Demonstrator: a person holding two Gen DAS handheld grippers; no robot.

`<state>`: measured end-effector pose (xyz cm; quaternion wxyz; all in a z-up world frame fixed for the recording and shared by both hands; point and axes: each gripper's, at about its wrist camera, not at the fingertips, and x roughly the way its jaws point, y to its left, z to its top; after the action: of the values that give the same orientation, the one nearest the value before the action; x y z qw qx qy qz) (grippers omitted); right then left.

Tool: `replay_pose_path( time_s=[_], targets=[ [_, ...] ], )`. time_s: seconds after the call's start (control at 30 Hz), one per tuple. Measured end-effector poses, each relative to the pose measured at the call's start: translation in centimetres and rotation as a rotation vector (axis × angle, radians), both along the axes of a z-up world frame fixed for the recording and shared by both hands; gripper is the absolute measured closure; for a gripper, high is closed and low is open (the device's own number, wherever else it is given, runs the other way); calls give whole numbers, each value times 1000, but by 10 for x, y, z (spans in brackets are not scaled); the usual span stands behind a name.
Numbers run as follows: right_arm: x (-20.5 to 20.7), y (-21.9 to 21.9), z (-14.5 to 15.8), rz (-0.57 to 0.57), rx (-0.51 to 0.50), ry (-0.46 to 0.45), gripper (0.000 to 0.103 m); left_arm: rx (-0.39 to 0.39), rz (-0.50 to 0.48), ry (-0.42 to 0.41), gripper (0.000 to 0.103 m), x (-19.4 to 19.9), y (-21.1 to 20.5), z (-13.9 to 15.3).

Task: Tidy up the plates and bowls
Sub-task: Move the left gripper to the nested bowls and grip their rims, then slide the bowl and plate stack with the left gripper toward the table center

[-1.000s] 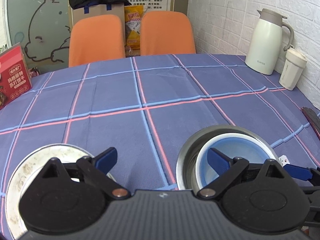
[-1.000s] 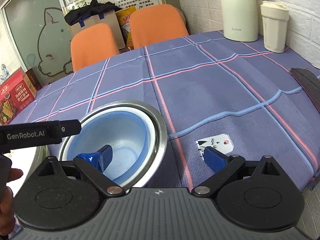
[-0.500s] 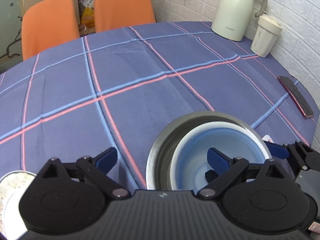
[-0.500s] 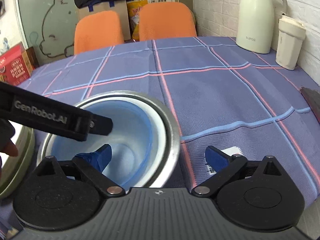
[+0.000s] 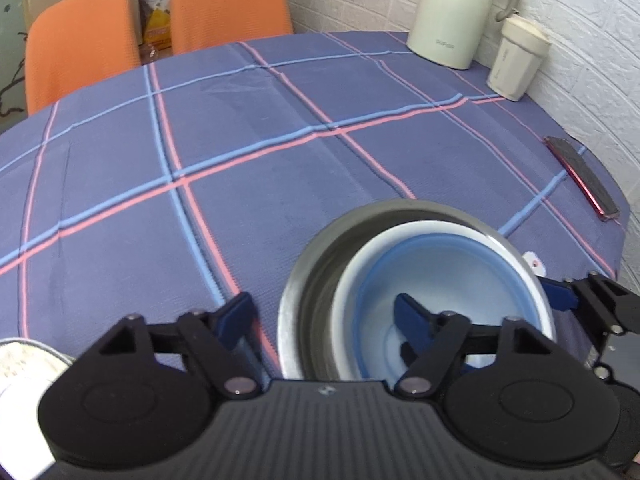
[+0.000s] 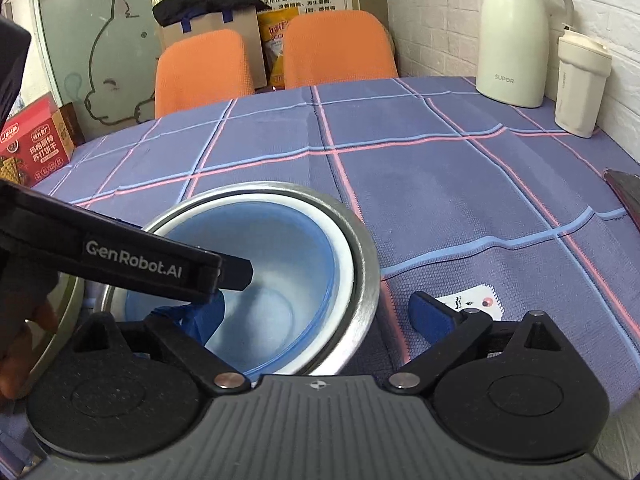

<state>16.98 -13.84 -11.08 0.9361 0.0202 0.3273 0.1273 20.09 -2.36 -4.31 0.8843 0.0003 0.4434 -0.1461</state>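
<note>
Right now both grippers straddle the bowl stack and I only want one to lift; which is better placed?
Probably either. The left gripper and the right gripper each stand open across the metal bowl's rim, one finger inside.

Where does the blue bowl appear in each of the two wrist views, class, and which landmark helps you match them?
Left wrist view: the blue bowl sits lower right, nested in the metal bowl.
Right wrist view: the blue bowl sits lower left of centre, in the same metal bowl.
Shared landmark: the cream jug by the brick wall.
</note>
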Motion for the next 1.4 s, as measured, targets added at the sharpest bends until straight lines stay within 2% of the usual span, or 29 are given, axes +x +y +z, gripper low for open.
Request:
replay_pose_path(
  time_s=[0.07, 0.2, 0.23, 0.27, 0.3, 0.4, 0.5, 0.57, 0.73, 0.83, 0.97, 1.1, 1.2, 1.23, 1.27, 1.3, 1.4],
  targets=[
    [-1, 4, 1, 2, 5, -7, 20, -27, -23, 1, 48, -1, -2, 1],
    [-3, 19, 6, 10, 66, -13, 24, -65, 6, 24, 48, -2, -4, 3],
    [-2, 20, 7, 19, 65, -16, 24, -70, 11, 20, 50, -3, -3, 6],
    [-1, 19, 8, 33, 78, -11, 24, -78, 6, 15, 58, -4, -1, 9],
    [0, 19, 9, 42, 96, 4, 24, -80, 4, 14, 61, -5, 0, 12],
    [-1, 24, 18, 44, 114, 13, 23, -66, 11, -9, 60, -9, 4, 23],
    [-5, 38, 38, 76, 101, -27, 22, -89, 33, -23, 59, -16, 22, 39],
    [-9, 52, 52, 121, 95, -61, 22, -94, 63, -46, 59, -26, 42, 54],
    [-18, 104, 67, 268, 120, -93, 22, -36, 192, -104, 58, -60, 100, 79],
    [-24, 135, 62, 358, 137, -67, 22, -17, 279, -87, 58, -81, 135, 74],
    [-32, 165, 47, 436, 125, -2, 22, -31, 359, -33, 58, -101, 171, 51],
    [-38, 178, 35, 451, 90, 43, 22, -70, 378, 1, 58, -104, 188, 31],
    [-37, 183, 30, 440, 63, 52, 22, -83, 371, -8, 58, -103, 193, 22],
    [-37, 184, 29, 437, 56, 50, 22, -81, 371, -24, 57, -103, 193, 22],
    [-38, 184, 29, 431, 49, 37, 23, -71, 372, -47, 45, -104, 193, 22],
    [-38, 184, 30, 421, 44, 34, 23, -61, 373, -76, 24, -106, 193, 24],
    [-37, 180, 34, 390, 55, 11, 23, -58, 410, -155, 9, -113, 197, 35]
  ],
)
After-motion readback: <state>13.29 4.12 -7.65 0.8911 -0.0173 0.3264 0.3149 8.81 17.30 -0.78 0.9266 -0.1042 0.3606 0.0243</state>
